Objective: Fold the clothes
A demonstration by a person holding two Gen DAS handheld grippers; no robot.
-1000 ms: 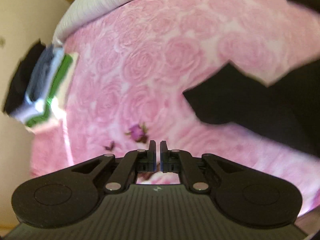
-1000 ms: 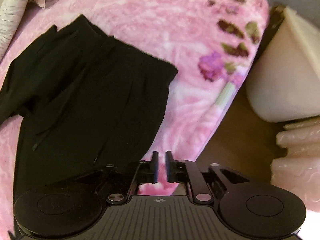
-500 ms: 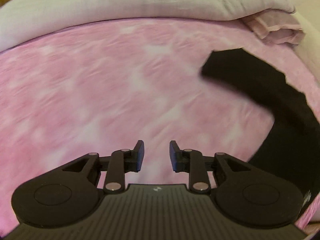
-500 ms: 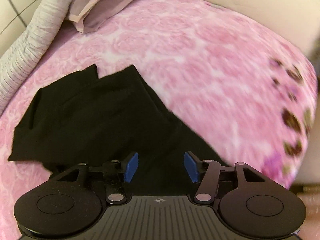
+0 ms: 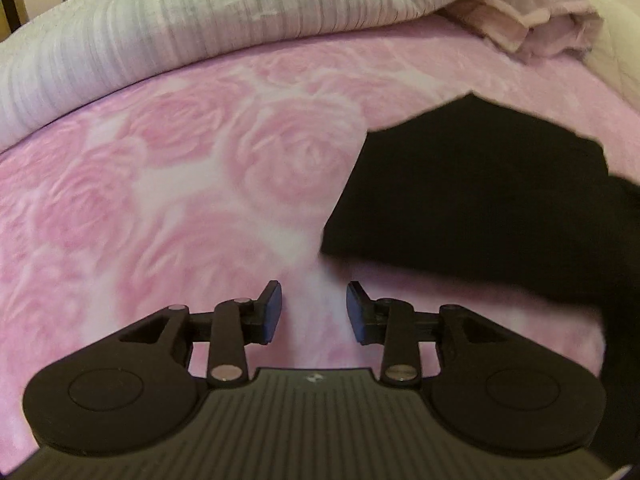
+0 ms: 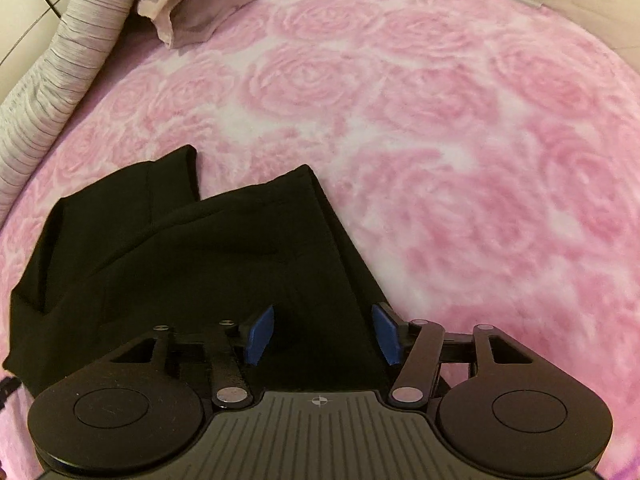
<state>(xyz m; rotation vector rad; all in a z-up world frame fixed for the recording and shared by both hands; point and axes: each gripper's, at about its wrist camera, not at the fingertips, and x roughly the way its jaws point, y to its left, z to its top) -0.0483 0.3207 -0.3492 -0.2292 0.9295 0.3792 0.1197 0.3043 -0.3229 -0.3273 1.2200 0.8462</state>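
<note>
a pink rose blanket [image 6: 460, 128] spreads ahead of both tools. black clothes [image 6: 192, 256] lie on it, under and ahead of the right hand-held gripper [image 6: 323, 334], fingers apart, and ahead-right of the left hand-held gripper [image 5: 314, 312], fingers apart over bare blanket.

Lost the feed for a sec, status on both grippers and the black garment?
Left gripper open, over bare pink blanket. Right gripper open, jaws straddling the black garment, not gripping. Garment rumpled, unfolded. Nothing in the way.
</note>
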